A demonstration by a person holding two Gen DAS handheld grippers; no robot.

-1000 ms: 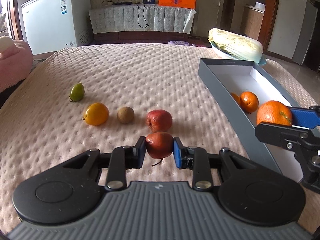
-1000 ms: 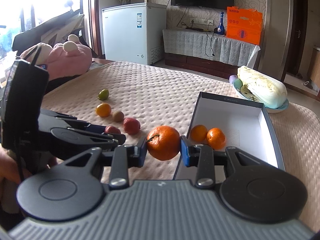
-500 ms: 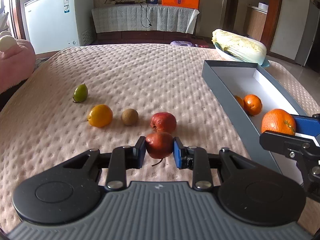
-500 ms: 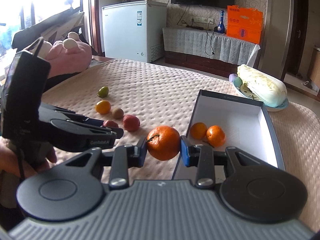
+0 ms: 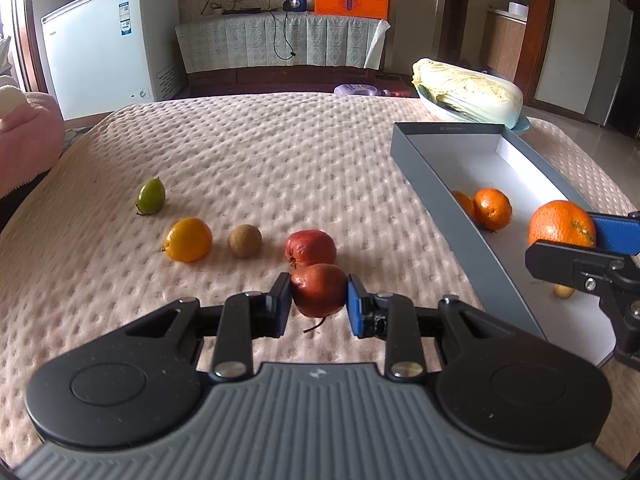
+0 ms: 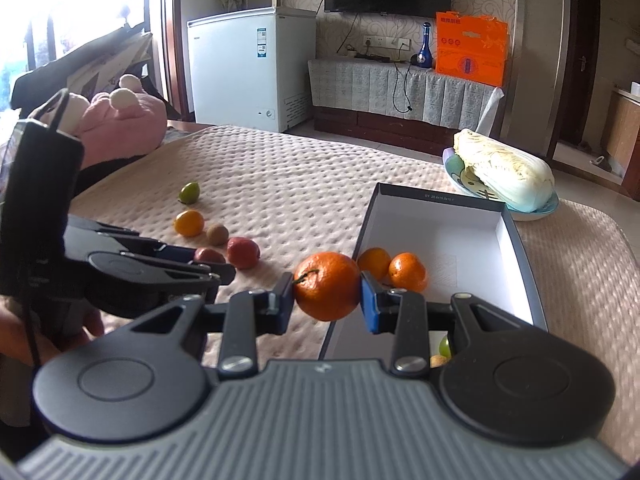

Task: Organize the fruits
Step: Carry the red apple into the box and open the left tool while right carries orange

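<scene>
My left claw [image 5: 319,300] clamps a red fruit [image 5: 318,290], my right claw [image 6: 327,294] an orange [image 6: 327,285], over the quilted beige bed [image 5: 280,160]; white freezer [image 5: 108,40] beyond.

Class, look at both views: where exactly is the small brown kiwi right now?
The kiwi lies on the quilted bedspread, left of centre in the left wrist view, between the yellow-orange fruit and the red fruit.
</scene>
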